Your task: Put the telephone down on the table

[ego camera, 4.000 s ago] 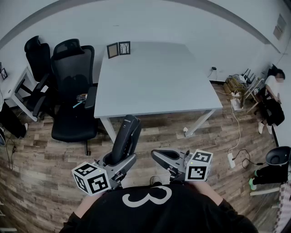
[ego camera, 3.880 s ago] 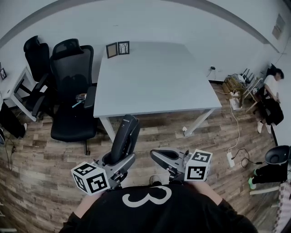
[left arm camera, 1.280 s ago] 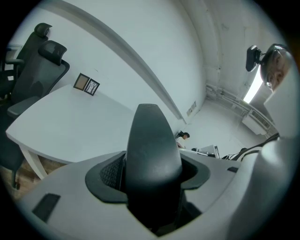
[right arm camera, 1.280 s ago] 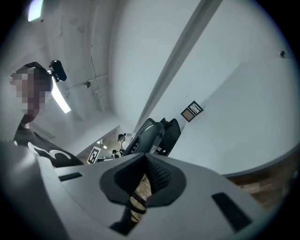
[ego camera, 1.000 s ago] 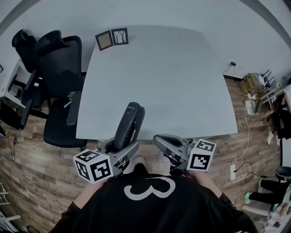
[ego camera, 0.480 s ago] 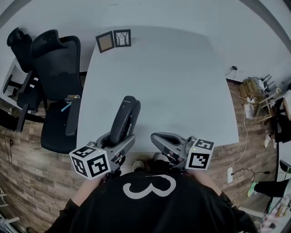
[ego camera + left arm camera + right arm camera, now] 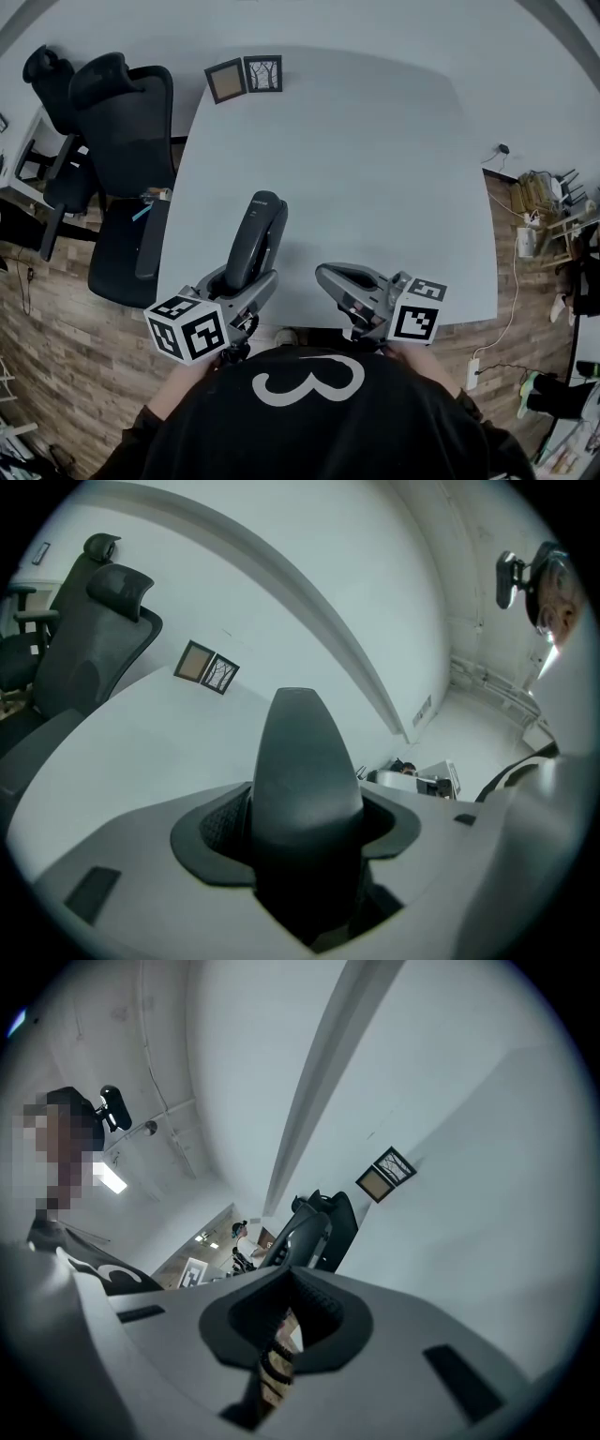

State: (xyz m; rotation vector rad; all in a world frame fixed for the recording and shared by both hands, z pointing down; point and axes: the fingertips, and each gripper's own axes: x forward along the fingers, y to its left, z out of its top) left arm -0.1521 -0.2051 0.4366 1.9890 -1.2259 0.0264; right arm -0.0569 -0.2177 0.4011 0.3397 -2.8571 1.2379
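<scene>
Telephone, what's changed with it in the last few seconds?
The telephone, carried forward, now hangs over the table instead of the floor. The left hand-held gripper still clamps it; the picture frames stay put.

From the head we look steeply down on the table [image 7: 375,159]; each gripper camera sits close behind its own fingers [image 7: 122,855], facing past them, and all three share the picture frames [image 7: 246,77] beyond.

Two picture frames [image 7: 263,73] upright, side by side. Black office chairs [image 7: 131,122] at left on wood-plank floor [image 7: 56,347].
</scene>
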